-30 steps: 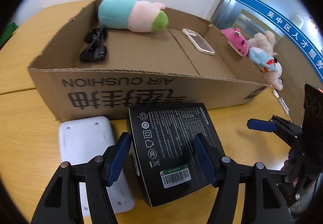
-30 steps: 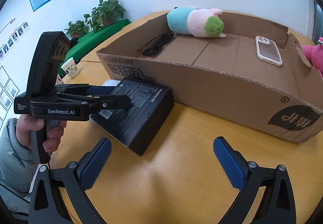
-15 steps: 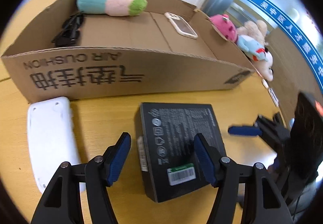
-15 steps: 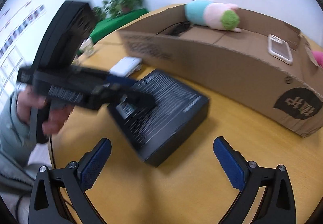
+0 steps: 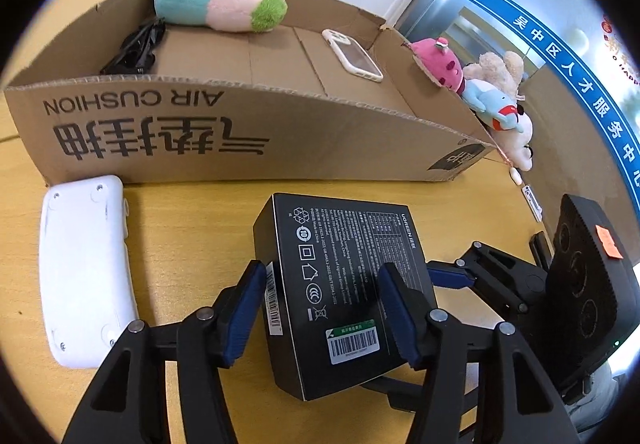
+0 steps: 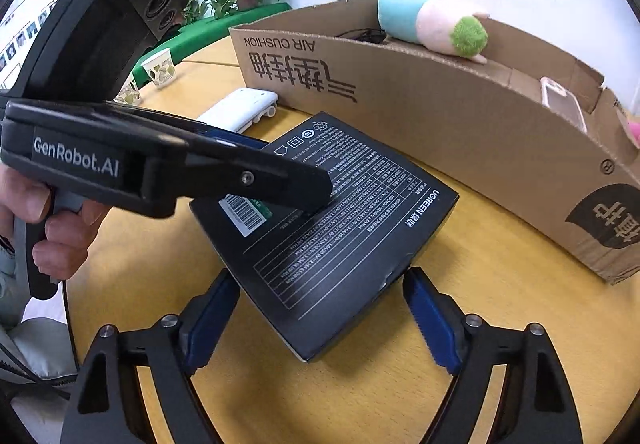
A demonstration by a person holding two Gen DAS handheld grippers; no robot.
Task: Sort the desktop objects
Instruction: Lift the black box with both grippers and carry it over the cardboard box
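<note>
My left gripper [image 5: 322, 308] is clamped across the black UGREEN box [image 5: 344, 284], which lies on the table [image 6: 480, 284] just before the cardboard box [image 5: 248, 132]. My right gripper [image 6: 316, 318] stands open astride its near corner; the long axis runs toward the carton.

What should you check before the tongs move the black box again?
1. Left tongs pinching the black box: ok.
2. Grip strong enough to lift it: cannot tell.
3. Right tongs open around the box's corner, not touching: ok.
4. Bare floor in the cardboard box between the sunglasses and the phone: ok.
5. White gadget lying apart from the black box: ok.
</note>
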